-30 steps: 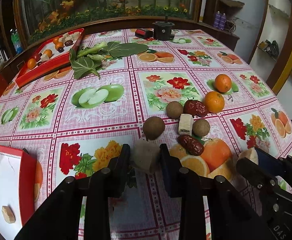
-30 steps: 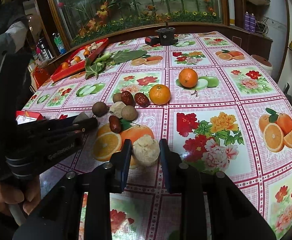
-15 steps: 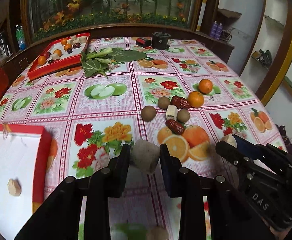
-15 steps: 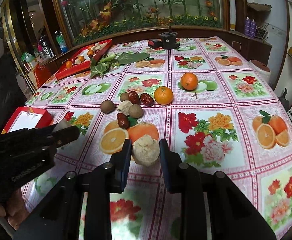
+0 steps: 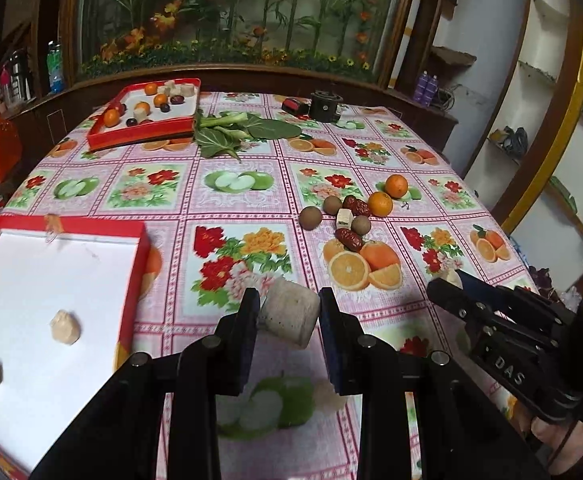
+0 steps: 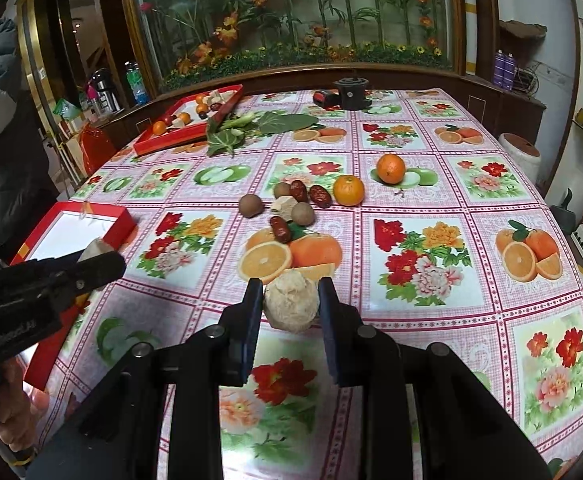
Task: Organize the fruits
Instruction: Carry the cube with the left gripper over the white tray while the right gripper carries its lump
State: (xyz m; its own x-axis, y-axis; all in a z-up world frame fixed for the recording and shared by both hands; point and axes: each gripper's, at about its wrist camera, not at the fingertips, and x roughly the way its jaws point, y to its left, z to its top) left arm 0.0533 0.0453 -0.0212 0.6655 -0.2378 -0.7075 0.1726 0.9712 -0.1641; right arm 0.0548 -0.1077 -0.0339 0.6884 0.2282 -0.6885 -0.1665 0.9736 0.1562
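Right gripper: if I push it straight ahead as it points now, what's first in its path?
Probably the nearest red date, then the brown round fruit behind it. The right gripper seems raised, so it might pass above; depth is unclear.

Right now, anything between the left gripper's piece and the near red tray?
Nothing visible. The left gripper holds a pale block above the tablecloth; the near tray lies to its left, with only bare cloth between. Two pale pieces already lie in the tray, which has open floor left.
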